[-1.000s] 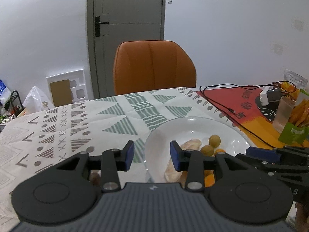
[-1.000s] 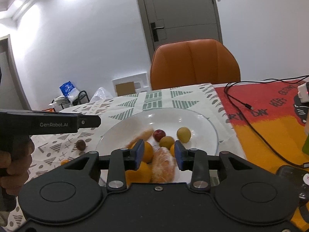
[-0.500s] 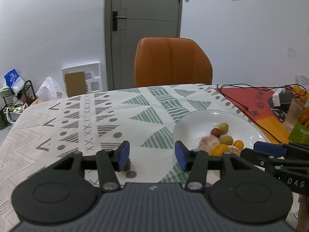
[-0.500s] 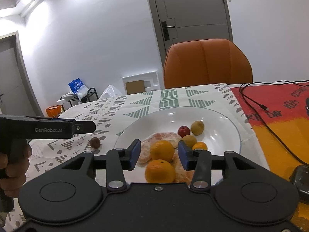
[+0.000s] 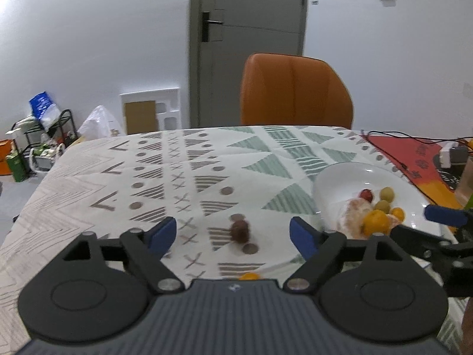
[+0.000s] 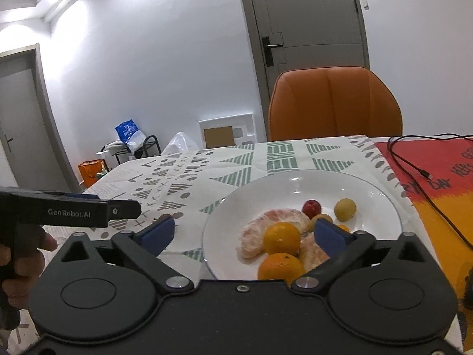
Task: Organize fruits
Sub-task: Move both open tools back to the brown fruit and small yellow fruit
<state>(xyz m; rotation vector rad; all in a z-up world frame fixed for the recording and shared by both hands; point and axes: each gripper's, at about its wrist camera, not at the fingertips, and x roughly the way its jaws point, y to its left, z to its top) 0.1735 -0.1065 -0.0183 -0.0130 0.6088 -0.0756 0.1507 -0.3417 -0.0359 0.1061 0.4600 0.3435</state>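
I am holding my left gripper (image 5: pixel 233 235) with its blue fingers spread wide over the patterned tablecloth (image 5: pixel 153 177), and a small brown fruit (image 5: pixel 240 230), blurred, is sitting on the cloth between them, touching neither. My right gripper (image 6: pixel 244 233) is also gaping, empty, low over the near rim of the white plate (image 6: pixel 295 183), where two oranges (image 6: pixel 281 238), peeled citrus segments (image 6: pixel 257 233), a red fruit (image 6: pixel 311 208) and a yellow fruit (image 6: pixel 344 209) are lying.

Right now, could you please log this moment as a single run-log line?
left gripper: open, facing brown fruit on cloth | right gripper: open, empty, above plate | plate: oranges, peeled segments, small fruits
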